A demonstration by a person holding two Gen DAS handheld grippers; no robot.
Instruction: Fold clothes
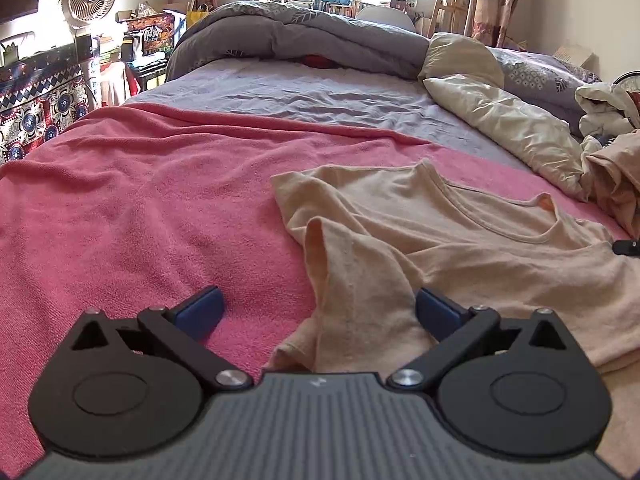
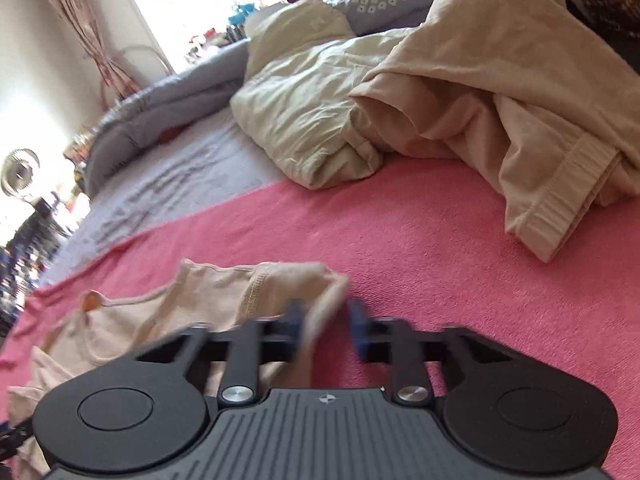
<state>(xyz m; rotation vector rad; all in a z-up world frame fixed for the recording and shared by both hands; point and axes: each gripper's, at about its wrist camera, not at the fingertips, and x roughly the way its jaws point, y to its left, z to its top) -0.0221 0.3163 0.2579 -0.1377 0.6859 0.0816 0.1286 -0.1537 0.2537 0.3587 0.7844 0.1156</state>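
- The left hand-held gripper (image 1: 318, 312) stands wide, its blue pads well apart; a raised fold of the pale peach cotton T-shirt (image 1: 460, 248) lies between them, against the right-side pad and clear of the left-side one, so nothing is pinched
- The right hand-held gripper (image 2: 322, 320) has its pads narrowed about a bunched edge of the same T-shirt (image 2: 224, 292); motion blur hides whether they truly clamp it, so I cannot tell
- From the left gripper the shirt spreads ahead and to the right on the pink terry towel (image 1: 140, 208), its neckline (image 1: 532, 220) farther on; the long axis seems to run away and rightward
- Ahead of the right gripper lies bare towel, then a crumpled beige garment (image 2: 520, 120) and a cream quilted duvet (image 2: 304, 120)
- Judged from this, the left gripper is nearer the fold to be gripped next
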